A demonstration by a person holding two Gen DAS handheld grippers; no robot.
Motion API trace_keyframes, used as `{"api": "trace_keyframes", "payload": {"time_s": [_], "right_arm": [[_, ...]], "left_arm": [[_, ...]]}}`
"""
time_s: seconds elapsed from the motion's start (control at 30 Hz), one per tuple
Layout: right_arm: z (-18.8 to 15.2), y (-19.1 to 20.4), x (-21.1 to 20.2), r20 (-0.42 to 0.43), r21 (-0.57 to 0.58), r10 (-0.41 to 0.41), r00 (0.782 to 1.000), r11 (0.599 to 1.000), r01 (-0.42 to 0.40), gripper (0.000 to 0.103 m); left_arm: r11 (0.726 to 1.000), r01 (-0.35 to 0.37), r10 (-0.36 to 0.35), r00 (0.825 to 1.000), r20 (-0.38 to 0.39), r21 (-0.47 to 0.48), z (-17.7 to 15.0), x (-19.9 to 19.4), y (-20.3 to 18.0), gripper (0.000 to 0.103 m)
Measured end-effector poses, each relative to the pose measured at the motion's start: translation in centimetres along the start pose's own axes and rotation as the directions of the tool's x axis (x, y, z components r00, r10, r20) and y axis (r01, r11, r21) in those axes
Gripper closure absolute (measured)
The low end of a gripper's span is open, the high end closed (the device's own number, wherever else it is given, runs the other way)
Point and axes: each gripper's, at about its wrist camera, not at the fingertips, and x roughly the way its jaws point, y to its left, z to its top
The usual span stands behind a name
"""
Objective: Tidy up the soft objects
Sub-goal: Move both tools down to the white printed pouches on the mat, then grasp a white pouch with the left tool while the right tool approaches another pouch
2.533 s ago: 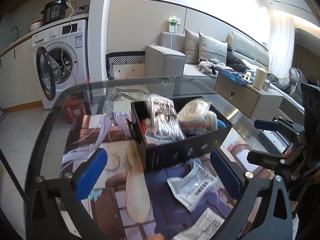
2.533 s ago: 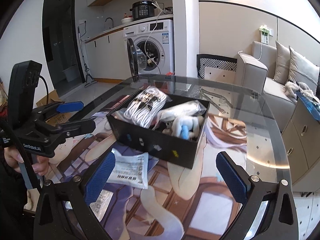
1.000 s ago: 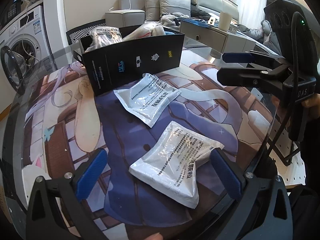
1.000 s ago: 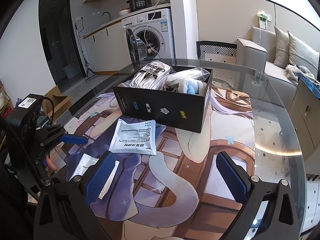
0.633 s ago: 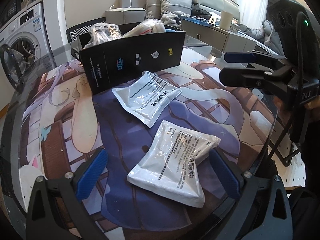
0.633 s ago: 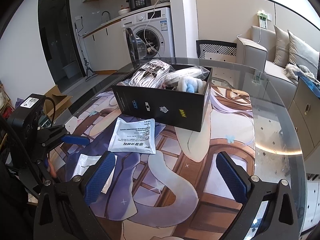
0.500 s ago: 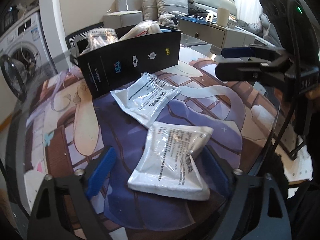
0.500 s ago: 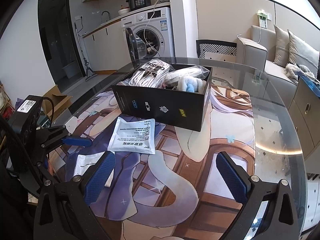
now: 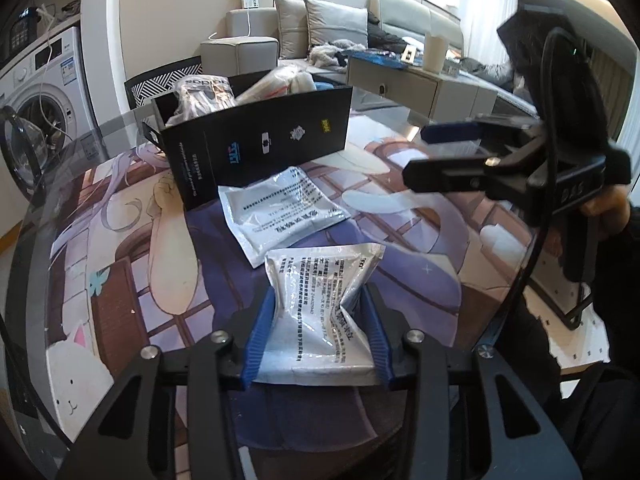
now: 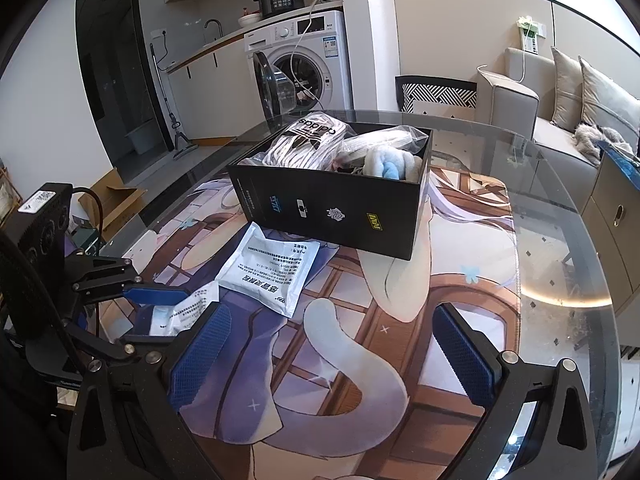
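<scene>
My left gripper [image 9: 316,334] is shut on a white soft pouch [image 9: 320,300] with black print, pinching it near the table's front edge; it also shows in the right wrist view [image 10: 180,312]. A second white pouch [image 9: 280,208] lies flat just beyond it, also in the right wrist view [image 10: 272,268]. A black box [image 10: 336,204] holds a striped bagged item [image 10: 304,140], a clear bag and a blue-white plush [image 10: 392,164]. My right gripper [image 10: 328,356] is open and empty, hovering over the mat to the right of the pouches.
The round glass table [image 10: 560,240] carries a printed anime mat [image 10: 460,248]. A washing machine [image 10: 304,64] with an open door stands behind, a sofa [image 10: 560,92] to the right. The right gripper's body [image 9: 520,168] hangs at the right in the left wrist view.
My left gripper has moved down to the near pouch and closed its blue pads on it, crumpling it. The right gripper has stayed open and almost still.
</scene>
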Motion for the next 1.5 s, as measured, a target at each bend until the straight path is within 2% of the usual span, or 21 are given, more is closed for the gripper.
{"api": "trace_keyframes", "payload": {"time_s": [0.17,0.4,0.7,0.93,1.17,1.37,1.5], "right_arm": [[0.0,0.2,0.3,-0.010,0.008,-0.001,1.000,1.000,0.001,0.001],[0.5,0.9,1.4,-0.036,-0.002,0.007,0.999,1.000,-0.007,0.001],[1.1,2.3,3.9,-0.081,0.000,0.008,0.997,1.000,-0.008,0.001],[1.7,4.0,6.0,-0.111,-0.012,0.011,0.994,1.000,-0.012,0.001],[2.5,5.5,8.1,-0.137,-0.010,-0.004,0.991,1.000,0.003,0.001],[3.0,6.2,9.9,-0.162,0.022,-0.014,0.987,1.000,0.018,0.001],[3.6,6.9,10.8,-0.166,0.021,-0.054,0.985,0.998,0.059,0.001]], "left_arm": [[0.999,-0.011,0.012,0.999,0.032,-0.033,0.0,-1.0,0.8,0.060],[0.992,-0.064,0.072,0.995,0.074,-0.112,0.1,-1.7,2.4,0.060],[0.974,-0.104,0.127,0.986,0.107,-0.203,0.3,-2.2,4.4,0.060],[0.950,-0.134,0.180,0.973,0.145,-0.283,0.3,-2.9,6.0,0.060],[0.925,-0.159,0.221,0.964,0.150,-0.344,0.5,-3.0,7.4,0.060],[0.916,-0.173,0.239,0.960,0.144,-0.363,0.6,-2.9,8.2,0.060],[0.911,-0.179,0.245,0.959,0.141,-0.371,0.5,-2.8,8.5,0.060]]}}
